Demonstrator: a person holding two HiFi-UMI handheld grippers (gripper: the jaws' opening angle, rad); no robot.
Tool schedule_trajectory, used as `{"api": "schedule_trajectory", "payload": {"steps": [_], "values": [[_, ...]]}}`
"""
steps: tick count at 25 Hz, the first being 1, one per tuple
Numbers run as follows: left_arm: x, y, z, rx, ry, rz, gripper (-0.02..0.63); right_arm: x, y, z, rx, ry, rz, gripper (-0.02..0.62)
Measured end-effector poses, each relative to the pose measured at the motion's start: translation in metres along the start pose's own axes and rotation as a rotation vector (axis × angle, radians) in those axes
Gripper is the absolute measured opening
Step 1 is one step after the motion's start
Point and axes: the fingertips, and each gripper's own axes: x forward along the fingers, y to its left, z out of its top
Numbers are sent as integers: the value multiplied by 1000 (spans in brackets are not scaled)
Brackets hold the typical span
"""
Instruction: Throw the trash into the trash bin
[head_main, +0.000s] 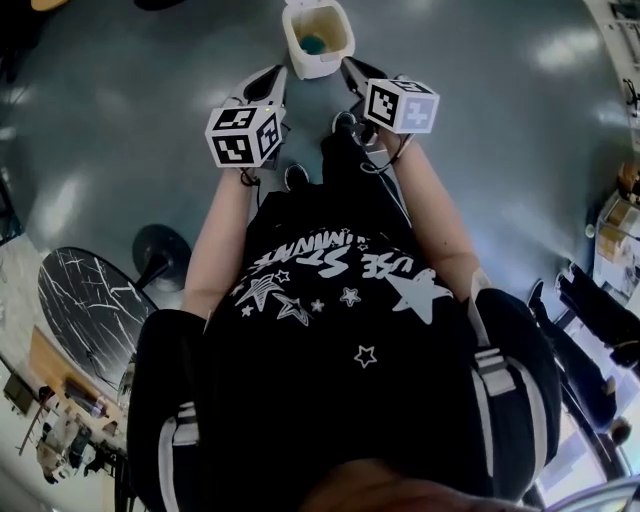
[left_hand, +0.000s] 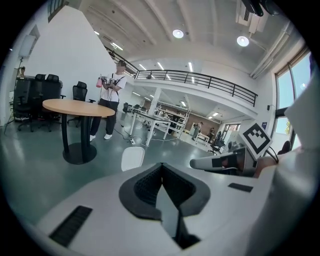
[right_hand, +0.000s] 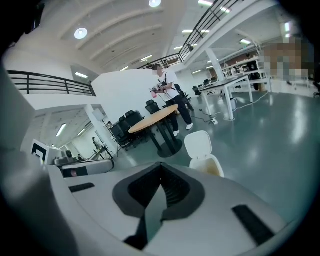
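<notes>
A white trash bin (head_main: 318, 38) stands open on the grey floor just ahead of both grippers, with a blue piece of trash (head_main: 313, 44) lying inside it. My left gripper (head_main: 270, 80) and right gripper (head_main: 355, 72) point at the bin side by side. Both are shut, and neither has anything between its pads. In the left gripper view the closed left gripper (left_hand: 161, 167) hides most of the bin, leaving only the raised lid (left_hand: 132, 157) showing. In the right gripper view the bin (right_hand: 205, 155) sits just past the closed right gripper (right_hand: 161, 167).
A round wooden table (left_hand: 77, 107) on a black pedestal stands beyond the bin, and a person (left_hand: 112, 100) stands behind it. Black office chairs (left_hand: 35, 95) line the far wall. A dark round table (head_main: 85, 300) and a black pedestal base (head_main: 160, 255) are at my left.
</notes>
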Motion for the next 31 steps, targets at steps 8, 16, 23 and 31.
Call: {"api": "schedule_trajectory", "payload": {"steps": [8,16,23,31], "values": [[-13,-21,8,11,-28,4,11,-25,-6,4,-26,-15,-14,6],[-11,-59,14,13,-65,-2,11,-58,-14,4,-89,-12,14,6],[-9,-91,16,33,-82,-20,11,-94,-30,15,-99,-35,-4,6],[-26,-112,26,47,-119,-25,11,-113,-23,3,-111,-31,31,6]]}}
